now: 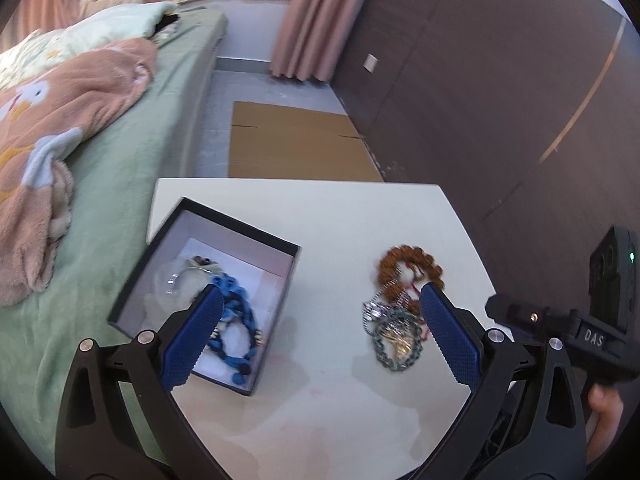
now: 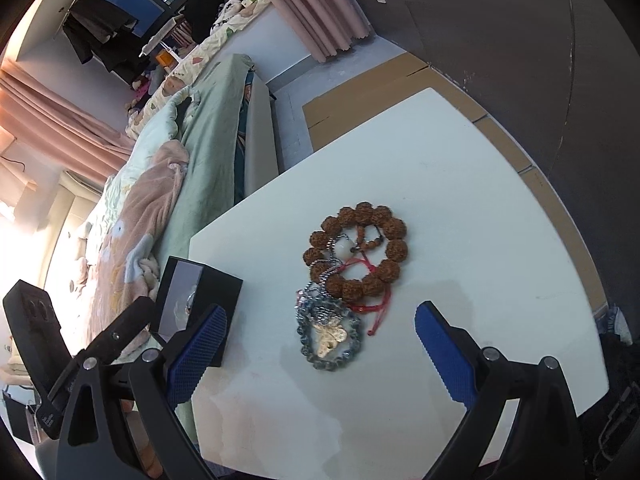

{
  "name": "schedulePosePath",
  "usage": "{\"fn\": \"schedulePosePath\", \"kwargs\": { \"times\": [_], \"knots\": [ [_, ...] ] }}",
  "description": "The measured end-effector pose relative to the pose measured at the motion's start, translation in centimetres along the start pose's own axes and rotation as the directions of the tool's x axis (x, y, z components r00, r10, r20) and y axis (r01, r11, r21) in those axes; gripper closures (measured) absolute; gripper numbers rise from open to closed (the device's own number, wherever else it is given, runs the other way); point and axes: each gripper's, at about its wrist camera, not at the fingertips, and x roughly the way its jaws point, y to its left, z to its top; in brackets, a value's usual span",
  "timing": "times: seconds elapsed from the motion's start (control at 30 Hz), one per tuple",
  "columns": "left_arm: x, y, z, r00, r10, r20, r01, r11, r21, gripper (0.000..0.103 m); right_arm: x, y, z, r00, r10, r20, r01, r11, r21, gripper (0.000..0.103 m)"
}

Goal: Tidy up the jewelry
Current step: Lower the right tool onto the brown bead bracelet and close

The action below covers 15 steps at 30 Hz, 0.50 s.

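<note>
The left tongs (image 1: pixel 318 332) are spread wide and hold nothing. The right tongs (image 2: pixel 320 344) are wide too, with nothing in them. Both hang over the white tabletop (image 2: pixel 480 220). Just past the right tongs lies a grey bead ring (image 2: pixel 328 336), touching a brown bead bracelet (image 2: pixel 356 252) with a red string. To the left sits a black box (image 1: pixel 280 280) with a blue necklace (image 1: pixel 236 320) inside. Behind is a green bed (image 1: pixel 140 152).

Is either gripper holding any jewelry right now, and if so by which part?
Nothing is held. The left gripper and right gripper are both open and empty, above the table.
</note>
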Motion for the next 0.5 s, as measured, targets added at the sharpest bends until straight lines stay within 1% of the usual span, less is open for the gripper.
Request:
{"fn": "schedulePosePath", "kwargs": {
  "times": [0.07,0.1,0.13,0.17,0.2,0.27,0.3,0.33,0.37,0.4,0.5],
  "knots": [
    [0.1,-0.9,-0.2,1.000,0.004,0.003,-0.004,0.999,0.033,0.006,-0.3,-0.4,0.0,1.000,-0.018,0.004,0.018,1.000,-0.003,0.010],
    [0.1,-1.3,-0.4,1.000,0.005,0.002,-0.005,0.999,0.047,0.012,-0.6,-0.9,0.1,0.999,-0.029,0.014,0.029,1.000,0.007,0.010],
    [0.4,-1.6,-0.5,1.000,-0.004,-0.012,0.004,0.998,0.060,0.016,-0.9,-1.4,0.1,0.999,-0.034,0.023,0.034,0.999,0.019,0.010],
    [0.7,-1.8,-0.7,1.000,-0.013,-0.026,0.014,0.998,0.064,0.022,-1.1,-1.8,0.2,0.999,-0.037,0.029,0.036,0.999,0.029,0.010],
    [1.1,-2.0,-0.8,0.999,-0.020,-0.039,0.023,0.998,0.064,0.026,-1.4,-2.2,0.3,0.999,-0.038,0.032,0.037,0.999,0.035,0.010],
    [2.1,-2.5,-1.3,0.996,-0.035,-0.078,0.040,0.997,0.069,0.044,-1.7,-2.9,0.5,0.999,-0.043,0.033,0.041,0.998,0.043,0.011],
    [2.6,-2.6,-1.5,0.995,-0.041,-0.094,0.047,0.996,0.070,0.051,-1.7,-3.3,0.6,0.999,-0.043,0.032,0.042,0.998,0.050,0.011],
    [3.1,-2.9,-1.7,0.993,-0.046,-0.109,0.053,0.996,0.071,0.055,-1.7,-3.4,0.6,0.999,-0.043,0.030,0.042,0.998,0.054,0.011],
    [3.7,-3.1,-2.0,0.991,-0.049,-0.128,0.058,0.996,0.072,0.061,-1.8,-3.6,0.7,0.999,-0.044,0.028,0.042,0.997,0.057,0.012],
    [4.2,-3.2,-2.2,0.988,-0.054,-0.143,0.065,0.995,0.072,0.065,-1.8,-3.7,0.7,0.999,-0.045,0.025,0.044,0.997,0.059,0.013],
    [5.4,-3.7,-2.7,0.982,-0.058,-0.177,0.073,0.994,0.078,0.070,-1.7,-3.8,0.7,0.999,-0.047,0.017,0.046,0.998,0.054,0.014]
  ]
}}
